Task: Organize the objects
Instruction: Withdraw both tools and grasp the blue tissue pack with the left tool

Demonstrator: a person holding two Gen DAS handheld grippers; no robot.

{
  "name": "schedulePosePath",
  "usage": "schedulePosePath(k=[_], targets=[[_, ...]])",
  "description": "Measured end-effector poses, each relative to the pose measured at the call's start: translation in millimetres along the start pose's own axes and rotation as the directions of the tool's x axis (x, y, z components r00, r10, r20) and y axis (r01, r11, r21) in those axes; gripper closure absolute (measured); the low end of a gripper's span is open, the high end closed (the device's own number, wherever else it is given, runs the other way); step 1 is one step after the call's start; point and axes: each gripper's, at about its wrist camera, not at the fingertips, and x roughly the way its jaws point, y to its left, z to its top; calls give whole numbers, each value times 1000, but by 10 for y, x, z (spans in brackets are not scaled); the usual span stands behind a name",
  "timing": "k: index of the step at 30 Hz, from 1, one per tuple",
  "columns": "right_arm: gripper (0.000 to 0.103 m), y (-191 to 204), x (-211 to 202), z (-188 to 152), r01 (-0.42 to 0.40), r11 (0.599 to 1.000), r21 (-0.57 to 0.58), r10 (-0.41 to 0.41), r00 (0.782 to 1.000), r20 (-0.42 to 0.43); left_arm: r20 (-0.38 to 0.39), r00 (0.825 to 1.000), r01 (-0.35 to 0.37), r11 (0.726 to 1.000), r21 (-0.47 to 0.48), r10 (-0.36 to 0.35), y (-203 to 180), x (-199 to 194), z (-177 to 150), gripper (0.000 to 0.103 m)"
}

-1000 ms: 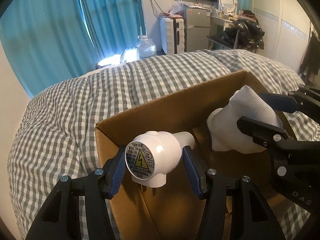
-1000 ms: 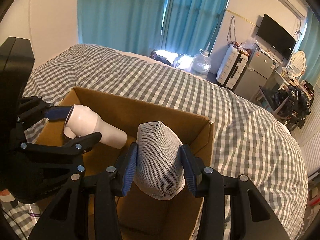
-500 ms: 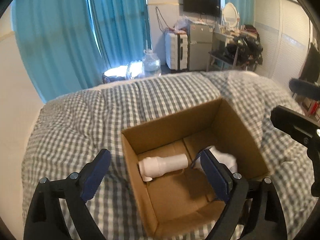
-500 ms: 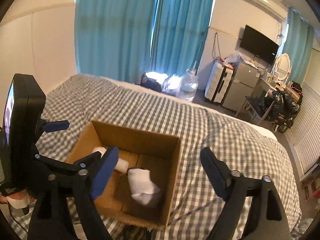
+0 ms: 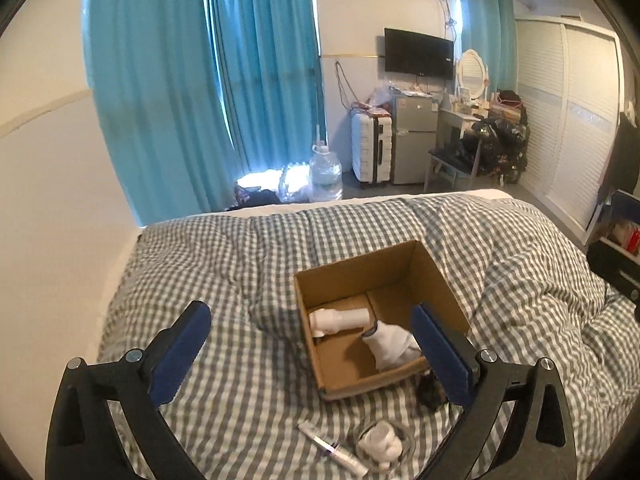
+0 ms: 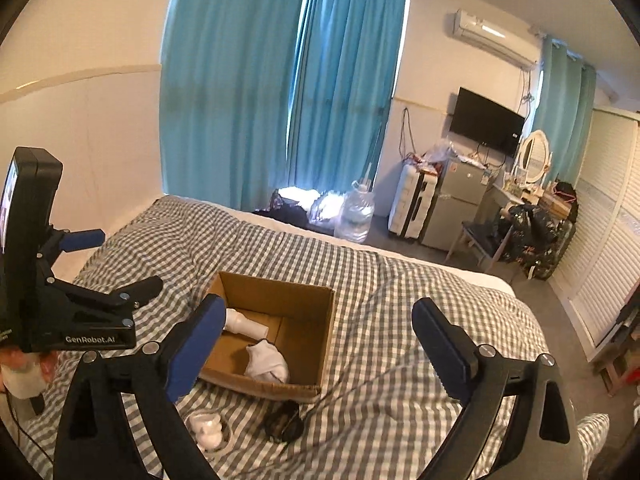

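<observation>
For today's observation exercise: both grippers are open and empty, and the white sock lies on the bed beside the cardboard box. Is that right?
Not quite. The sock lies inside the cardboard box, as the left wrist view shows. The left gripper and right gripper are indeed open and empty.

A cardboard box sits on the bed ahead of me, holding a hair dryer at its left and a rolled cloth to its right. Before the box, on the bed, lie a tube, a coiled charger and a dark clip.
</observation>
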Motion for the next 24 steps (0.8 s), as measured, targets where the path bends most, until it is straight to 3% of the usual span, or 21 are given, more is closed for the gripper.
schedulePosePath(k=[4,11,19,24], targets=[[8,57,-292,-184,3,1000,-12,-3,1000,7,-12,1000,-11,1000,-15,11,49,-160,-207,0],[8,254,-374,-690,-30,999,-12,30,999,-26,-61,998,-35,998,-45,32,15,-152,-776,0],[8,455,100,-1464,-48,999,-13,45,985,-165,-194,980,-65,994,-89,47,-89,232,-1540,0],[8,484,359,-1842,-91,996,19,93,962,-258,-279,960,-54,997,-53,38,-274,516,-1911,0]])
